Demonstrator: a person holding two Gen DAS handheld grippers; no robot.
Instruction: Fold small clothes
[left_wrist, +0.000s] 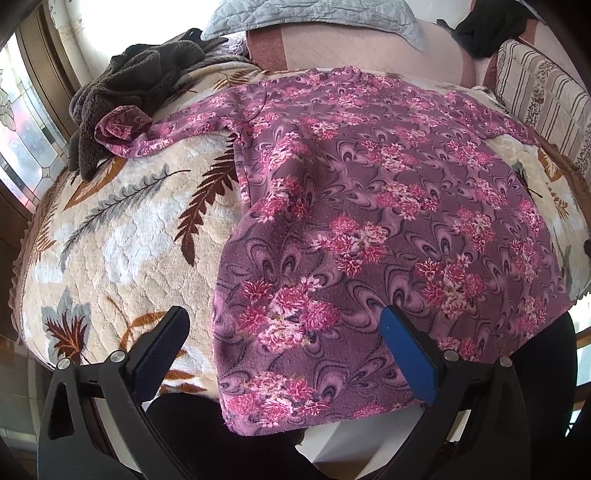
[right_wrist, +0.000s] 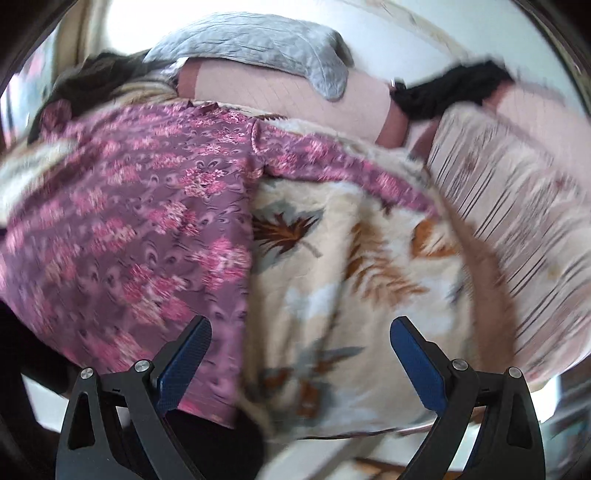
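i see the top (left_wrist: 369, 192) spread flat on the blanket (left_wrist: 122, 236), hem at 6 o'clock; left claw (left_wrist: 284, 347) and right claw (right_wrist: 301, 354) both gape, holding nothing; i'd pinch a hem corner each, then lift evenly toward 12.

My purple blouse (left_wrist: 369, 192) with pink flower clusters lies spread flat on the leaf-patterned blanket (left_wrist: 129, 240), both sleeves stretched outward, one cuff bunched up, its hem hanging over the near edge.

Home: leaf-print blanket (left_wrist: 122, 236), striped cushion (left_wrist: 543, 110), stained-glass window (left_wrist: 22, 125).
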